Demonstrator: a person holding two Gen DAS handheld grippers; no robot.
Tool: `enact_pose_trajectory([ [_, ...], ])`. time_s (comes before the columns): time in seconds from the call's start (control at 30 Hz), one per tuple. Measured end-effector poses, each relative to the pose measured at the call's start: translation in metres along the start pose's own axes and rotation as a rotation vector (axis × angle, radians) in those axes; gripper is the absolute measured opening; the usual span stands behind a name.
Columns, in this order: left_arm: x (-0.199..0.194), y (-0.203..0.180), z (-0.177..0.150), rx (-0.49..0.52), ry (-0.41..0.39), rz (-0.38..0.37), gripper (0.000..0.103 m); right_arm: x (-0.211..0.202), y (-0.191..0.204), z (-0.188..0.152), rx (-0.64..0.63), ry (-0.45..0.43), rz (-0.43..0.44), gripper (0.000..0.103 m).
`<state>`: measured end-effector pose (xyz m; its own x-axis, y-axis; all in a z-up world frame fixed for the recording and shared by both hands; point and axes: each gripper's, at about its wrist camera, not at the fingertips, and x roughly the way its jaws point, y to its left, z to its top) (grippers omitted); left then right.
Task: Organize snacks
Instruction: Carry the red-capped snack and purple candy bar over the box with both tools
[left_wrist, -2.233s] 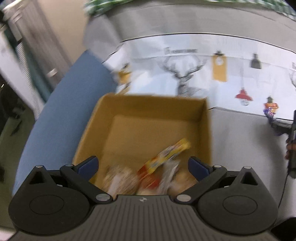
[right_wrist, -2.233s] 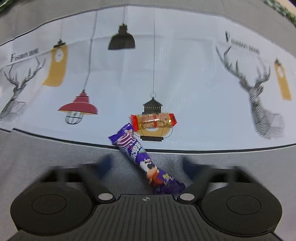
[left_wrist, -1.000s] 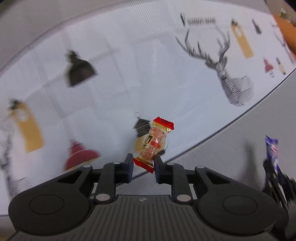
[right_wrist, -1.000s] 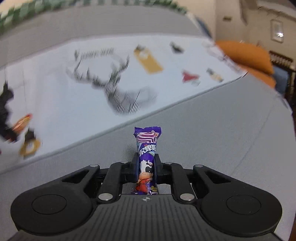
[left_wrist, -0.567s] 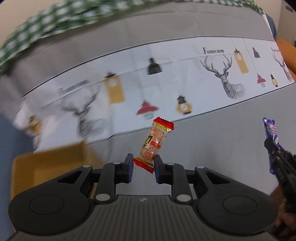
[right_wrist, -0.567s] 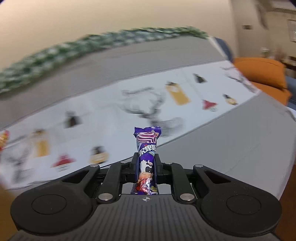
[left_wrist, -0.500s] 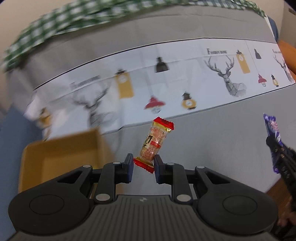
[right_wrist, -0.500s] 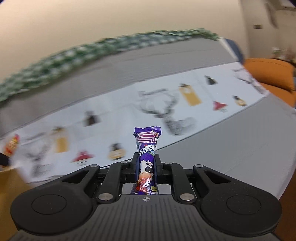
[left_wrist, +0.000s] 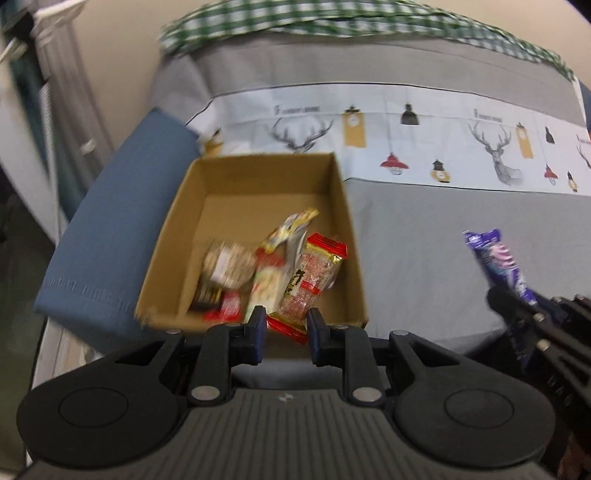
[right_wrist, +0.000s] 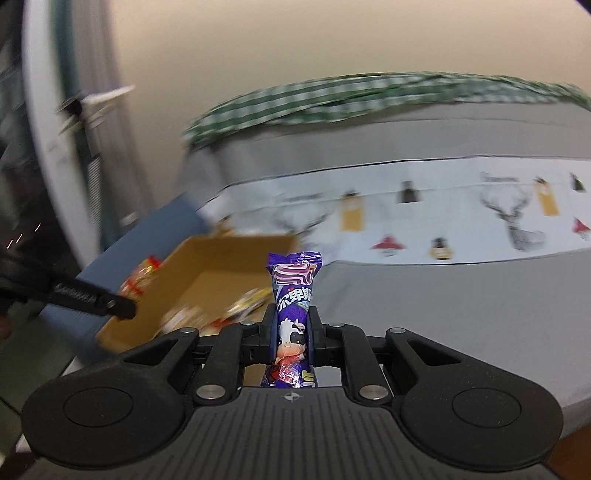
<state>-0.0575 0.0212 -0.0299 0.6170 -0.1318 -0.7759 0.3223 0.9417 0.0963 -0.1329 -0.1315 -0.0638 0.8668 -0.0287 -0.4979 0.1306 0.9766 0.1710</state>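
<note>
left wrist view looks steeply down into the cardboard box (left_wrist: 255, 177); right wrist view shallower, sharing it (right_wrist: 236, 254)

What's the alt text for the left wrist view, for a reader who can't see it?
The left gripper pinches a red-ended clear snack packet over the near edge of an open cardboard box that holds several snacks. At the right edge, the right gripper grips a purple snack bar above the grey bedcover.

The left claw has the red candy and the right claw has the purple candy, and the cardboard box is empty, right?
Not quite: the cardboard box is not empty. The left wrist view shows several wrapped snacks already lying in it. The rest holds: the left gripper pinches the red candy, and the right gripper pinches the purple candy.
</note>
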Motion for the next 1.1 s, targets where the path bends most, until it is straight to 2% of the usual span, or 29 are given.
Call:
enact_pose_trajectory([
  [0.13, -0.013, 0.020, -0.026, -0.064, -0.005, 0.014, 0.025, -0.008, 0.035, -0.007, -0.095, 0.040, 0.060, 0.015],
  [0.3, -0.024, 0.032, -0.046, -0.102, -0.008, 0.024, 0.025, -0.018, 0.058, -0.007, -0.174, 0.038, 0.088, 0.015],
  [0.67, -0.019, 0.028, -0.045, -0.092, -0.001, 0.011, 0.025, -0.022, 0.065, -0.006, -0.211, 0.045, 0.094, 0.015],
  [1.1, 0.000, 0.031, -0.040, -0.092, 0.035, 0.009, 0.025, -0.004, 0.064, -0.005, -0.207, 0.099, 0.094, 0.015],
])
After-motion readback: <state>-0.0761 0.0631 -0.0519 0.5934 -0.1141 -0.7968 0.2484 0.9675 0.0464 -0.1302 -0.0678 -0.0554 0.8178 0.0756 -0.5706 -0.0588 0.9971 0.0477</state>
